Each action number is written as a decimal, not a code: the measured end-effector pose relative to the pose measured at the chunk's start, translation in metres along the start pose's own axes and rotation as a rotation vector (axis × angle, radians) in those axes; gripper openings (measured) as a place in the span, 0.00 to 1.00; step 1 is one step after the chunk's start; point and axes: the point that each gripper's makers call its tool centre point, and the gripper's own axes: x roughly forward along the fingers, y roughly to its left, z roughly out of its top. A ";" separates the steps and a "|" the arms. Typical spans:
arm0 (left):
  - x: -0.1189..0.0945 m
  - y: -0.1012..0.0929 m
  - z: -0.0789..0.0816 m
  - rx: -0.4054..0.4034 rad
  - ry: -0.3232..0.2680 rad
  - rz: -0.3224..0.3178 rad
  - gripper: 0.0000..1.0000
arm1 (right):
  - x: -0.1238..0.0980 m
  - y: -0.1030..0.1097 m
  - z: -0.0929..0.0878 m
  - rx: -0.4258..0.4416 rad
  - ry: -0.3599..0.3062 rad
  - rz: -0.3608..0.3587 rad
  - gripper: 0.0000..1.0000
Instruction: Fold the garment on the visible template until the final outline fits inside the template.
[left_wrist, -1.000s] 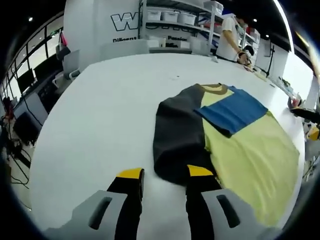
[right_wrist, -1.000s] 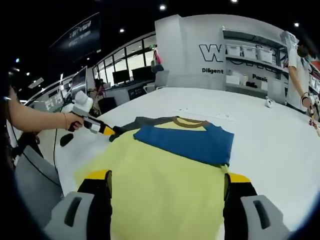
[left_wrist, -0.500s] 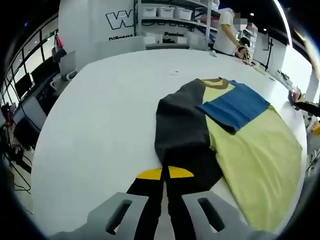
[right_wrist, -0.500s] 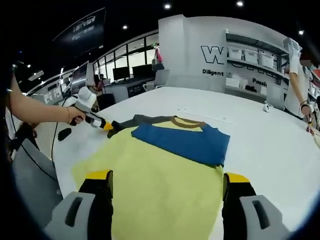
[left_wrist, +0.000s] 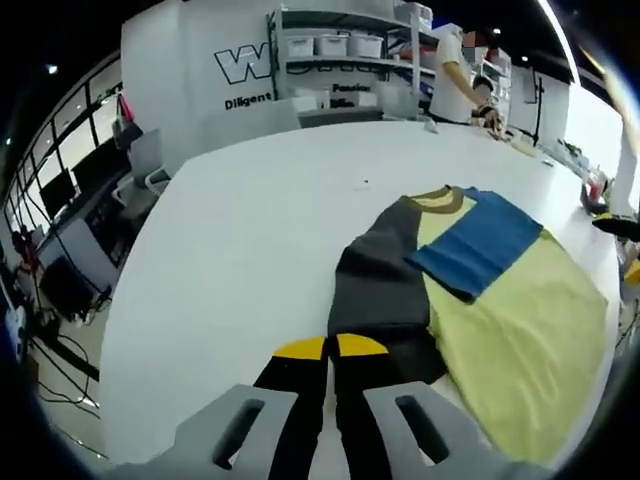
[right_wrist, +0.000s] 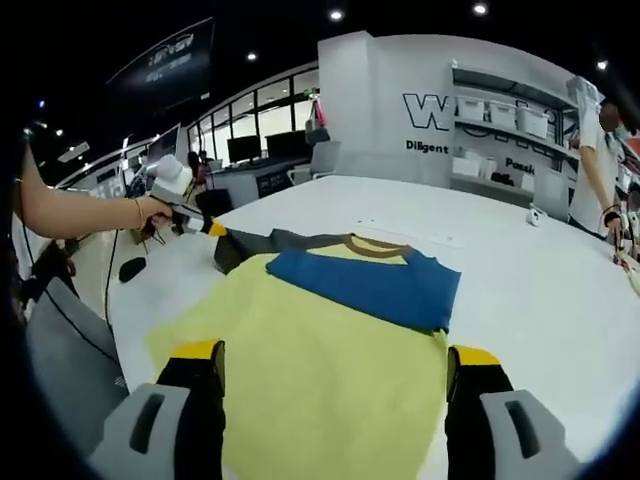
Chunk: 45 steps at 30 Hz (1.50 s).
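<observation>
— What are the fingers doing?
— The left gripper (left_wrist: 330, 347) is pinching its fingers together on the dark grey sleeve (left_wrist: 385, 285) of the T-shirt (left_wrist: 520, 330). The right gripper (right_wrist: 335, 352) is hovering with fingers spread wide, gripping nothing.
— And the garment?
— The yellow T-shirt is lying flat on the white table (left_wrist: 250, 220), its blue sleeve (right_wrist: 365, 283) folded across the chest. A person (left_wrist: 455, 80) is standing at the table's far end.

A white wall (right_wrist: 400, 90) with dark lettering rises beside storage shelves (right_wrist: 500, 130) under ceiling spotlights (right_wrist: 337, 15).
</observation>
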 end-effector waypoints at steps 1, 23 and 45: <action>-0.002 -0.001 0.007 0.038 -0.019 0.005 0.00 | -0.001 0.000 0.000 0.000 0.001 -0.002 0.90; 0.000 -0.103 0.031 0.085 -0.079 -0.131 0.00 | -0.006 0.000 -0.001 0.016 -0.002 -0.005 0.90; 0.026 -0.158 -0.011 0.068 0.008 -0.228 0.18 | -0.012 -0.008 -0.005 0.026 0.004 -0.028 0.90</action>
